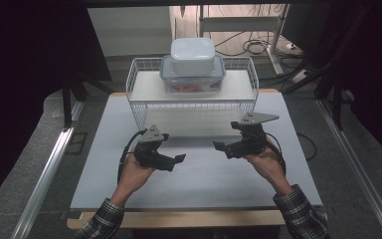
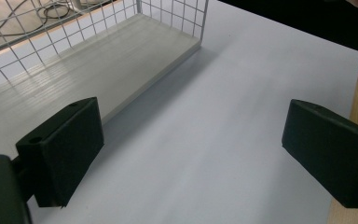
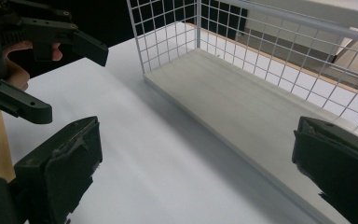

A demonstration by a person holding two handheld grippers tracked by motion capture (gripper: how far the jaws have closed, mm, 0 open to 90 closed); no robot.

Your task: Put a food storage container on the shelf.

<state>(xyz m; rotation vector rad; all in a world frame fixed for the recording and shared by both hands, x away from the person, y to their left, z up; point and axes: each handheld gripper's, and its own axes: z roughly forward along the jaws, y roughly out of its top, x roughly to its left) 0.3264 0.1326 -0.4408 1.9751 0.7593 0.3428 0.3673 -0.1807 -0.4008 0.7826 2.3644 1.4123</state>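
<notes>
Containers, stacked: a white lidded box (image 1: pixel 193 55) rests on a clear box with a blue-rimmed lid (image 1: pixel 192 74), both on the upper shelf of a wire rack (image 1: pixel 139 107) at the table's far side. Nearest, the left gripper (image 1: pixel 175 160) and right gripper (image 1: pixel 221 147) hover over the bare white table (image 1: pixel 204 184), jaws spread wide, grasping nothing. Beyond them the rack's lower shelf (image 3: pixel 242 107) lies empty. Probable risk: lifting the lower box would tip the loose upper one; the rack's raised wire rim obstructs a level approach.
</notes>
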